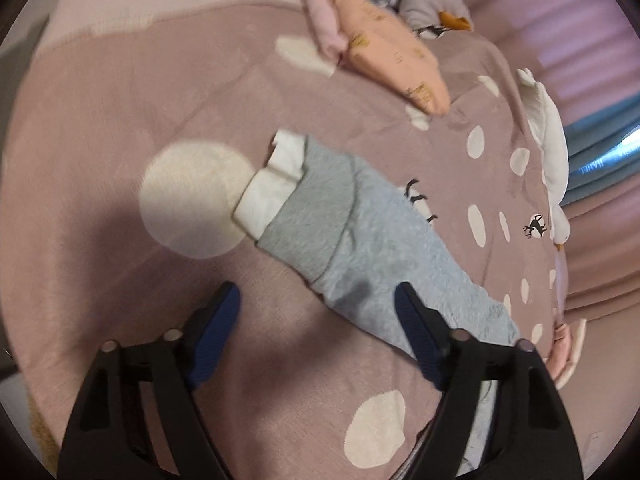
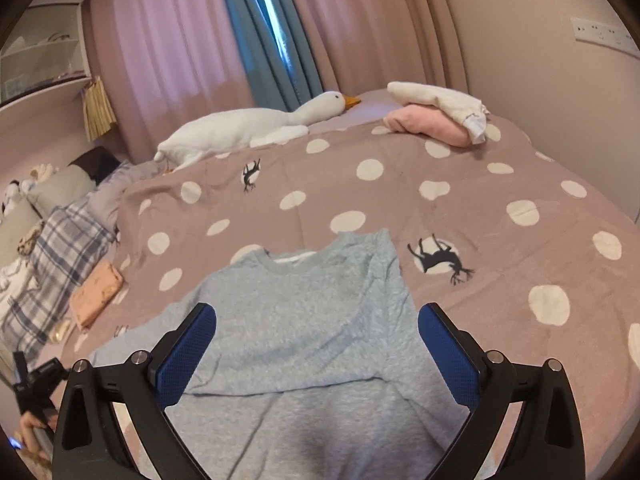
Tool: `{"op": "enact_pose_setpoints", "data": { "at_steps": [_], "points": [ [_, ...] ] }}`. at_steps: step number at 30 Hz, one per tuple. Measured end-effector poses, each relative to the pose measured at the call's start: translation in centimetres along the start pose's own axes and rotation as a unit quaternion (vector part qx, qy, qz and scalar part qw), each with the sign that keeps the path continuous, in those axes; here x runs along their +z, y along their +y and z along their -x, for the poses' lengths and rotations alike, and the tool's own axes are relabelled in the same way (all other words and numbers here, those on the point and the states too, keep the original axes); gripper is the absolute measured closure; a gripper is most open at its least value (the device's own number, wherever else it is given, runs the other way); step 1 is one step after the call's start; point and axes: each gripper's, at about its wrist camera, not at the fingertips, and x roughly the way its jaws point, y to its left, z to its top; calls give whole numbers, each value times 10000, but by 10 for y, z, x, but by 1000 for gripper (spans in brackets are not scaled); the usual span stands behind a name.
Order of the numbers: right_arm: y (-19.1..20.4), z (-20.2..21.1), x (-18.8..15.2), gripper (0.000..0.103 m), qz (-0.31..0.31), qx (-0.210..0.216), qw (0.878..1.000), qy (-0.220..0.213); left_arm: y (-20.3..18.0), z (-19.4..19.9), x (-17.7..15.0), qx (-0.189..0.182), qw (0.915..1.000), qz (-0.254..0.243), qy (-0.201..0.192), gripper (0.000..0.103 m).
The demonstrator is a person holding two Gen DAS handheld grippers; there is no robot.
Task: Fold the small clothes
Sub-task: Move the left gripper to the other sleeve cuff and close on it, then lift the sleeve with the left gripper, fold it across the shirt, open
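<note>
One grey sweatshirt (image 2: 304, 320) lies flat on the dusty-pink bedspread (image 2: 500, 176), neckline away from the right wrist camera; it serves here as the landmark. In that view, one sleeve is folded across its chest, and a strip of white lining shows inside the collar. From the left wrist camera the same sweatshirt (image 1: 360, 240) stretches slantwise, with two white cuffs (image 1: 276, 184) poking out of a grey ribbed band at its far end.

Two grippers are in view. The right gripper (image 2: 318, 354) hangs above the sweatshirt's lower half, its two blue pads (image 2: 184, 360) spread wide with nothing between them but the cloth lying below. The left gripper (image 1: 318, 330) stands over the sweatshirt's edge, its jaws well apart and gripping nothing; one finger overlaps the grey cloth, the other is over bare bedspread.

Beyond the sweatshirt's collar one white goose plush (image 2: 248, 128) lies along the far edge of the bed. To the far right of the collar sits one pile of two folded garments, a white one (image 2: 440, 104) on a pink one (image 2: 428, 128). Left of the sweatshirt rests one folded peach garment (image 2: 96, 296), just beside a plaid blanket (image 2: 60, 256). Two black deer prints (image 2: 440, 260) show on the bedspread, one just right of the sweatshirt's shoulder, one beyond it. A hand (image 2: 30, 426) shows at the lower left.
</note>
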Motion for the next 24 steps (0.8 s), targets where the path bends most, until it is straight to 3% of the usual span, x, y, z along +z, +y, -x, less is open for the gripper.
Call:
{"op": "enact_pose_setpoints", "data": {
  "at_steps": [4,9,11,16,19,24],
  "points": [
    [2,-4,-5,3,2,-5,9999,122,5,-4,5,-520,9982,261,-117,30],
    [4,-6,-6,3,15,-83,9998,173,6,-14,10,-788,9950,574,-219,33],
    [4,-6,-6,3,15,-86,9998,185,4,-19,13,-819,9938,692,-309,39],
    [5,-7,-8,3,24,-113,9997,219,10,-32,20,-830,9898,1101,-371,82],
    [5,-8,-8,3,25,-140,9996,232,8,-27,20,-850,9894,1066,-503,88],
    [2,-5,-9,3,-4,-226,9995,219,-16,4,17,-809,9894,738,-950,89]
  ]
}}
